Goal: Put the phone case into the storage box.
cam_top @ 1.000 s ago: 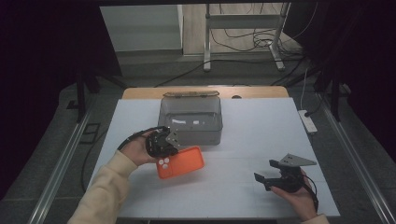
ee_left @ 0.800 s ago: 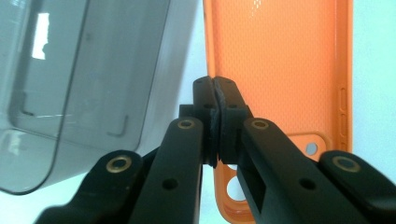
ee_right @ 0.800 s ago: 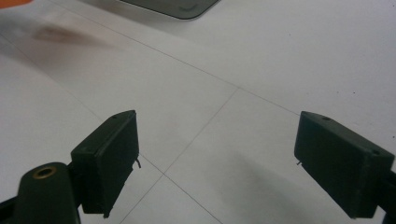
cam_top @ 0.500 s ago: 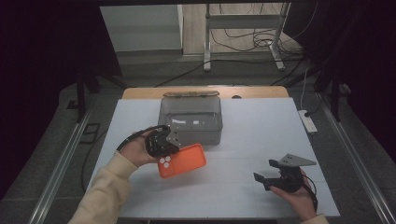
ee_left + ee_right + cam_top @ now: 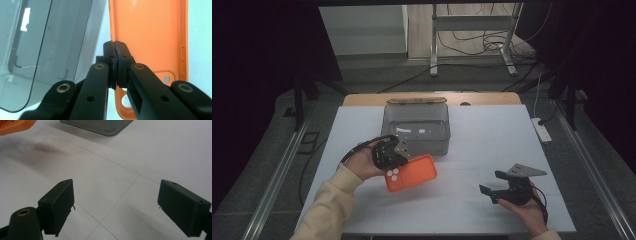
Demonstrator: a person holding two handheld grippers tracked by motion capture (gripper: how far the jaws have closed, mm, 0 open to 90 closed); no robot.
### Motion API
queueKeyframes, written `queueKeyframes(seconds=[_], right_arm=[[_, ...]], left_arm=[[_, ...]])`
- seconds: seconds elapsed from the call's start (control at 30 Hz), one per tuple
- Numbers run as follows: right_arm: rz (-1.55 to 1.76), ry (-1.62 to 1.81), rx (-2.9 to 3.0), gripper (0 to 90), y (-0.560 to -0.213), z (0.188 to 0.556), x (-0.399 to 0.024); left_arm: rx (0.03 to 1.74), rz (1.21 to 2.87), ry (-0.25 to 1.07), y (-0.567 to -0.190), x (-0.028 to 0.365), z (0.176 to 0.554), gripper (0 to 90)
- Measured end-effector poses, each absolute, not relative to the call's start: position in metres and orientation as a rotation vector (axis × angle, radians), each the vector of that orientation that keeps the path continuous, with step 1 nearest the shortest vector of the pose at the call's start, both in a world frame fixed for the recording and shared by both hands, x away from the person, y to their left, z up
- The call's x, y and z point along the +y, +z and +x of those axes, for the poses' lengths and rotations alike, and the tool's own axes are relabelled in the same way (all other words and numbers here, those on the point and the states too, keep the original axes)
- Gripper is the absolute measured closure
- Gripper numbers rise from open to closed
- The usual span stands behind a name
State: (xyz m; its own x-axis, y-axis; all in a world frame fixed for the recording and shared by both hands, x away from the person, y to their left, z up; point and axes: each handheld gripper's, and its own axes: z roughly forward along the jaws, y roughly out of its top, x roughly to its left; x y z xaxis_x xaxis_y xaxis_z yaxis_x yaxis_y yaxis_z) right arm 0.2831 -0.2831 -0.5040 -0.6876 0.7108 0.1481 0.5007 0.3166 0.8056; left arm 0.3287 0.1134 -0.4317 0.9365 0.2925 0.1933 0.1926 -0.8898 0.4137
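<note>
Left gripper view, left tool (image 5: 115, 53) pinching orange phone case (image 5: 150, 32) edge, high view, right tool (image 5: 496, 187) spread, apart.

Orange phone case (image 5: 411, 173), grey box (image 5: 416, 127)

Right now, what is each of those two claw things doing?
Left gripper: jaws shut on the edge of the orange phone case.
Right gripper: jaws open, holding nothing.
</note>
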Motion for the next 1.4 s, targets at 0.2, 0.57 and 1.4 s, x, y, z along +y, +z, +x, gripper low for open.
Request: queueKeyframes(seconds=[0.2,0.57,1.4], right_arm=[[1.104,1.325,2.349,14.1,-0.503,0.285,-0.279],[1.096,1.369,2.371,14.3,-0.498,0.291,-0.269],[0.998,1.484,2.437,15.8,-0.477,0.310,-0.227]], left_arm=[[0.349,2.688,0.344,-0.432,0.109,0.328,88.2],[0.340,2.690,0.354,-0.433,0.099,0.327,88.2],[0.364,2.675,0.385,-0.430,0.088,0.322,88.2]])
